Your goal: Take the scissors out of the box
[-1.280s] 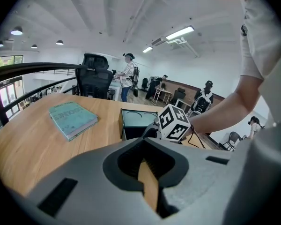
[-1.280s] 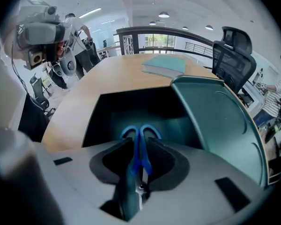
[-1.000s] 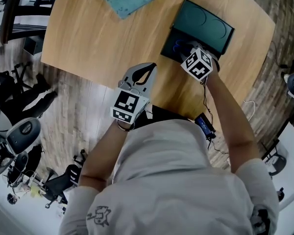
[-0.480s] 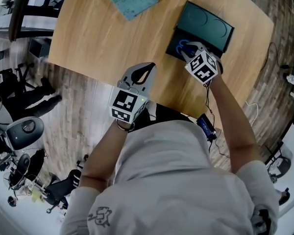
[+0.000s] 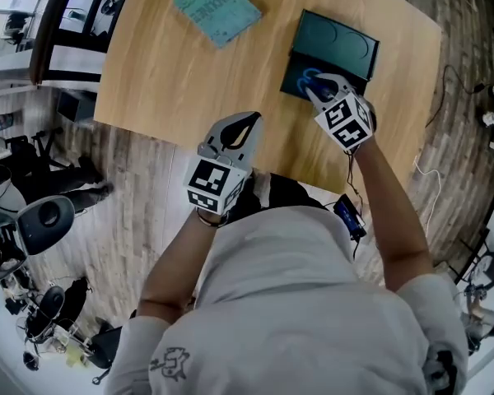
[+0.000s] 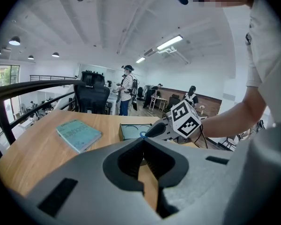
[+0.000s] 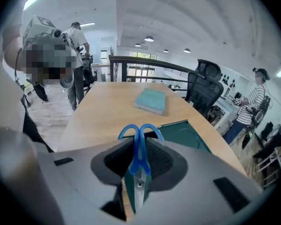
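Note:
Blue-handled scissors (image 7: 138, 159) stand upright between the pads of my right gripper (image 7: 140, 143), handles up and blade down, lifted above the dark green box (image 7: 186, 134). From the head view the scissors (image 5: 310, 78) hang over the box (image 5: 336, 46), with the right gripper (image 5: 321, 89) shut on them. My left gripper (image 5: 249, 120) hovers over the table's near edge, left of the box, its jaws shut with nothing between them. In the left gripper view its tips (image 6: 143, 141) meet, and the right gripper (image 6: 165, 128) is beyond them.
A teal book (image 5: 216, 8) lies on the round wooden table (image 5: 165, 72) at the far left. Office chairs and a railing stand beyond the table (image 7: 107, 107). People stand in the background (image 6: 126, 90).
My right gripper has risen out of the box with the scissors in its grip. The left gripper has lifted a little at the table's edge.

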A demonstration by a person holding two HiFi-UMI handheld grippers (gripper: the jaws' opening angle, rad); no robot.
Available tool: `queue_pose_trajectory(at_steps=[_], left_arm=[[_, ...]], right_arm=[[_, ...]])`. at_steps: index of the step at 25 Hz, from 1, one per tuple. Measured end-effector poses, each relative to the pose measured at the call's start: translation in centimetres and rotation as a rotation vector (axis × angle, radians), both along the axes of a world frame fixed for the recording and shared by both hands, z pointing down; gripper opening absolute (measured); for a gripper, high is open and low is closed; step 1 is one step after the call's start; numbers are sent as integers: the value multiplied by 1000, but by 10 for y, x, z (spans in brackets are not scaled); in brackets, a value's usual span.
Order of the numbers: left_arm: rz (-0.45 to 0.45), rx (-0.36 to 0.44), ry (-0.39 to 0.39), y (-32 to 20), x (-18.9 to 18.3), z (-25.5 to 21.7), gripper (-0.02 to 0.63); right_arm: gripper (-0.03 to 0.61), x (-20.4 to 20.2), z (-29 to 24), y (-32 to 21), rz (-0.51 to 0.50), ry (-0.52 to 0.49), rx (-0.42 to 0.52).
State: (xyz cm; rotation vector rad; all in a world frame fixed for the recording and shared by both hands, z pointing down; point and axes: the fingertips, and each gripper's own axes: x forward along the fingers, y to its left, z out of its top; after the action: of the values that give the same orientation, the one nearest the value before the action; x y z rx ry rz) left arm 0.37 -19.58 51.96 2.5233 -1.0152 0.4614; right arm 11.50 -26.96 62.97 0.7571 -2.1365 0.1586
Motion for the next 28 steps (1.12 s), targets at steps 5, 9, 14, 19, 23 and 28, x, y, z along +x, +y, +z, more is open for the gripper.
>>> queue_pose_trajectory(at_steps=[5,9,14,19,23,28], left_arm=[[43,44,18,22,-4,-24,5],[104,85,6,39,-5,-37,6],[143,114,34,53,-19,-57,5],[171,126,47,81,-40,-65,5],[202,147,51,105,-54,-77,5],[236,170,61,131,-56,-78,5]], right_arm=[[92,-5,-34,23,74,-44,55],[92,-8,-58,46,132,-62,94],[92,-26,-94,72,161,-87,151],[92,-51,-124,113,194,-124,202],[92,-64,-144,145,228,-136,248],[92,-60,-159,179,296,-175,304]])
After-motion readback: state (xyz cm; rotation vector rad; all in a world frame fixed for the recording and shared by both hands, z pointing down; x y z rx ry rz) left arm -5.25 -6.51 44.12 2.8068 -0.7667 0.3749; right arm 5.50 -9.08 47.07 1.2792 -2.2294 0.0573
